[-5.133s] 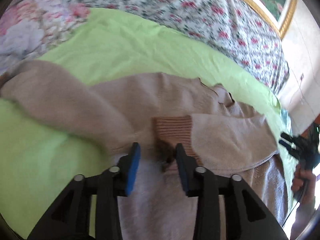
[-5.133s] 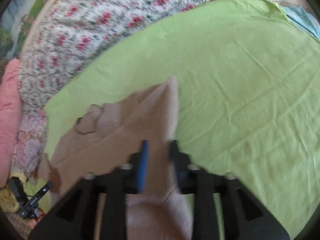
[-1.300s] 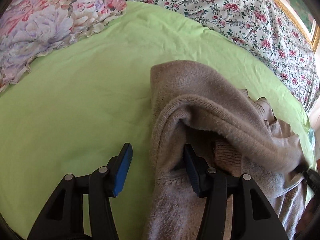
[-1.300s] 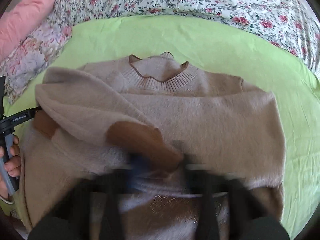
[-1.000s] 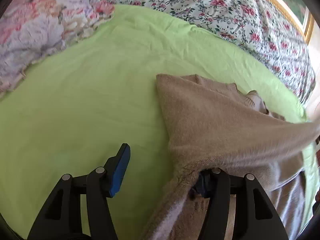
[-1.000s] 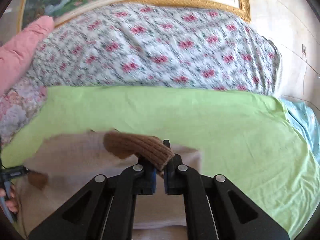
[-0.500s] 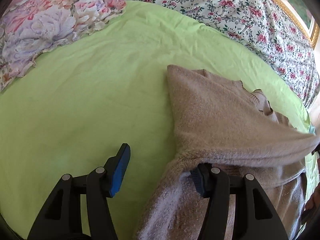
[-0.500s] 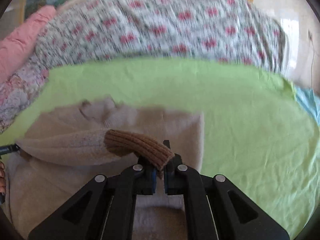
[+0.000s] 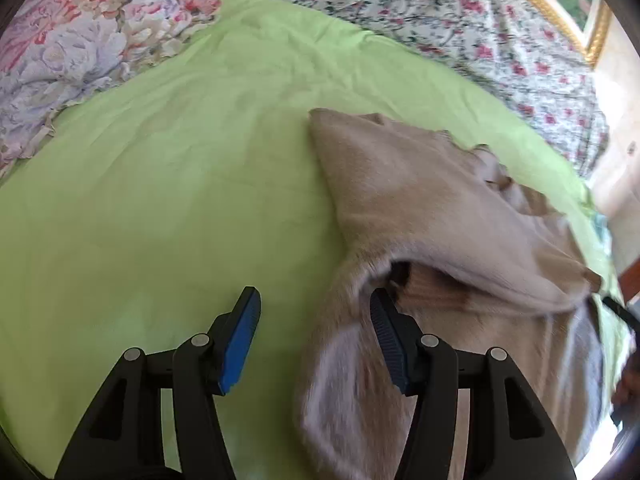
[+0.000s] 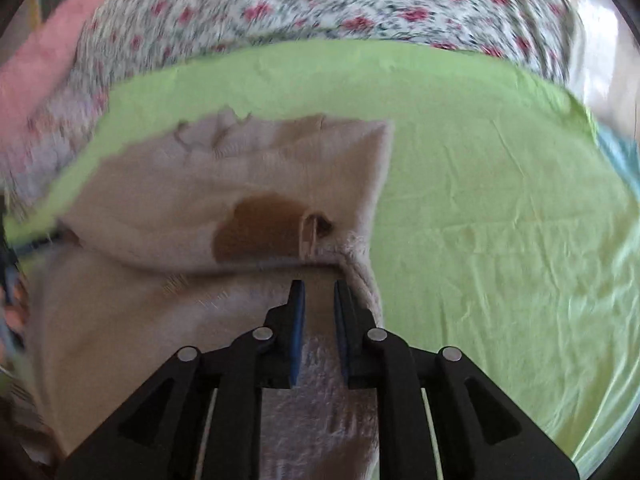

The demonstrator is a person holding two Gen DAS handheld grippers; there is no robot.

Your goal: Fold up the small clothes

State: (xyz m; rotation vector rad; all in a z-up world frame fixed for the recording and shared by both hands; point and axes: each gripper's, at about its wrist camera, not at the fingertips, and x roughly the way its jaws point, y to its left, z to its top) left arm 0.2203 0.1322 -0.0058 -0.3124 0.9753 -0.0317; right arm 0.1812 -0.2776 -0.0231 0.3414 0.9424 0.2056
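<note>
A beige knit sweater [image 9: 420, 200] lies on the green sheet [image 9: 160, 184], with a sleeve folded across its body. The sleeve's brown ribbed cuff [image 10: 260, 232] rests on the sweater [image 10: 168, 304] in the right wrist view. My left gripper [image 9: 314, 328] is open and empty, its jaws straddling the sweater's left edge. My right gripper [image 10: 318, 296] is slightly open just behind the brown cuff, which lies free, and holds nothing.
The green sheet [image 10: 500, 220] covers the bed. A floral quilt [image 9: 440, 12] runs along the far side and a floral pillow [image 9: 72, 48] lies at the far left. A pink pillow [image 10: 36, 64] shows in the right wrist view.
My right gripper has let go of the brown cuff and drawn back; the sleeve now lies across the sweater. My left gripper stays open at the sweater's left edge.
</note>
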